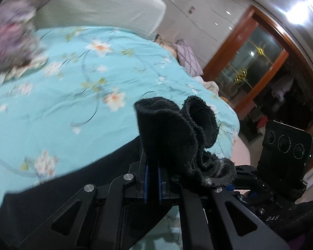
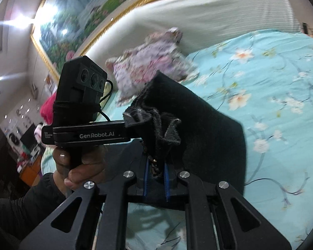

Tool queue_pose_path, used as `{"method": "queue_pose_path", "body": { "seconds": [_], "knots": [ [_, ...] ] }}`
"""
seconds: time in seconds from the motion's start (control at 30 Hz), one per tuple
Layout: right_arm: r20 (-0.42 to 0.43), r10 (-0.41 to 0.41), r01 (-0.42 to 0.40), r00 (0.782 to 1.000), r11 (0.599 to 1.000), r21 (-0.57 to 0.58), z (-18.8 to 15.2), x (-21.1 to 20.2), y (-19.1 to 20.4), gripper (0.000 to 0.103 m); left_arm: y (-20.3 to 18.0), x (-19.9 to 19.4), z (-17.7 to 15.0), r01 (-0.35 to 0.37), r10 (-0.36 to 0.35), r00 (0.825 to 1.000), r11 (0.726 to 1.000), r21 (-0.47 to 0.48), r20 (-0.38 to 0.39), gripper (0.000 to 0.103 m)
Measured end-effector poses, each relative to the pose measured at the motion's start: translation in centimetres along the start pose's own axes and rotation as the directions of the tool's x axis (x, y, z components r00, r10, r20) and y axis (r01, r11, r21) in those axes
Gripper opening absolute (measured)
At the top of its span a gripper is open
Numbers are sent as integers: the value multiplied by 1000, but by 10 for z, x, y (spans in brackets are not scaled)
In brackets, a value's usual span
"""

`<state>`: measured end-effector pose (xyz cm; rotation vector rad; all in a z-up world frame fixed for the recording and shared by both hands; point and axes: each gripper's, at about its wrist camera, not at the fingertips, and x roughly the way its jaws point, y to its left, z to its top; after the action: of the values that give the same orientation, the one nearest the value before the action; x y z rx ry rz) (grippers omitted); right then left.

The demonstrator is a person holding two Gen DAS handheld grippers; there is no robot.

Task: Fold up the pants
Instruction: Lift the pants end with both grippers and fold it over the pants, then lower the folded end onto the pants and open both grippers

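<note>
The black pants (image 1: 173, 133) are lifted above the bed, held by both grippers. My left gripper (image 1: 152, 166) is shut on a bunched fuzzy edge of the pants, which bulges up above its jaws. My right gripper (image 2: 156, 168) is shut on another bunched edge of the pants (image 2: 198, 120), and the cloth hangs to the right of it. The right gripper's body (image 1: 285, 145) shows close at the right in the left wrist view. The left gripper's body (image 2: 83, 104) shows at the left in the right wrist view, in a hand (image 2: 77, 166).
A bed with a turquoise floral sheet (image 1: 73, 87) lies below. A floral pillow (image 2: 150, 62) and a white headboard (image 2: 208, 12) are at its far end. A framed painting (image 2: 83, 14) hangs above. A wooden-framed doorway (image 1: 250, 62) is to the right.
</note>
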<state>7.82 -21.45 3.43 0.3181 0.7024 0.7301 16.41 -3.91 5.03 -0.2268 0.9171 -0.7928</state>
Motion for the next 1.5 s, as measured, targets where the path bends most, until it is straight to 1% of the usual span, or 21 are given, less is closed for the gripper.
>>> {"method": "queue_pose_path", "body": {
  "seconds": [0.13, 0.23, 0.4, 0.47, 0.53, 0.6, 0.7, 0.77, 0.87, 0.9, 1.0, 1.17, 1.27, 1.37, 1.4, 1.43, 1.47, 1.5],
  "knots": [
    [-70, 17, -19, 997, 1000, -24, -7, 26, 7, 13, 29, -4, -25, -9, 9, 1000, 997, -79, 0, 3],
    [-113, 30, -32, 993, 999, -14, -15, 46, 4, 13, 46, -2, -38, -31, 30, 999, 993, -113, -13, 3],
    [-174, 25, -27, 984, 1000, -7, -29, 68, -3, 13, 63, 4, -55, -61, 55, 998, 985, -160, -43, 3],
    [-190, 18, -19, 982, 1000, -1, -31, 72, -5, 13, 69, 2, -62, -64, 58, 998, 981, -181, -39, 4],
    [-200, 12, -14, 980, 1000, -11, -32, 73, -5, 15, 72, -3, -67, -72, 69, 997, 979, -193, -20, 4],
    [-207, 6, -10, 978, 1000, -18, -32, 73, -4, 18, 73, -7, -70, -85, 86, 996, 976, -203, -6, 4],
    [-224, 20, -25, 974, 1000, -18, -33, 76, -4, 30, 75, -16, -75, -110, 115, 993, 967, -228, 10, 4],
    [-232, 36, -43, 972, 999, -27, -34, 79, 0, 43, 75, -26, -80, -119, 131, 991, 959, -255, 28, 4],
    [-239, 19, -36, 971, 997, -65, -35, 81, 9, 49, 73, -41, -89, -124, 147, 987, 952, -279, 65, 4],
    [-239, 25, -42, 971, 997, -68, -35, 81, 11, 50, 72, -46, -91, -132, 158, 985, 949, -285, 72, 4],
    [-234, 41, -56, 971, 997, -59, -33, 78, 15, 50, 69, -60, -102, -150, 187, 978, 940, -307, 96, 4],
    [-211, 79, -94, 974, 994, -63, -25, 69, 27, 50, 66, -81, -124, -196, 259, 956, 912, -361, 135, 4],
    [-203, 83, -102, 976, 991, -87, -21, 67, 35, 50, 65, -93, -138, -221, 301, 942, 888, -403, 147, 5],
    [-209, 89, -113, 974, 988, -105, -16, 68, 42, 50, 66, -106, -152, -230, 331, 930, 865, -446, 163, 5],
    [-210, 91, -116, 973, 987, -113, -15, 69, 44, 50, 66, -111, -157, -229, 338, 926, 858, -459, 170, 5],
    [-214, 93, -121, 972, 985, -120, -14, 71, 47, 50, 65, -117, -164, -234, 357, 916, 846, -479, 182, 10],
    [-217, 95, -124, 972, 984, -125, -13, 72, 49, 50, 63, -122, -170, -239, 370, 909, 840, -488, 192, 13],
    [-220, 98, -129, 971, 983, -129, -12, 75, 52, 50, 61, -128, -175, -243, 384, 901, 833, -497, 203, 14]
  ]
}}
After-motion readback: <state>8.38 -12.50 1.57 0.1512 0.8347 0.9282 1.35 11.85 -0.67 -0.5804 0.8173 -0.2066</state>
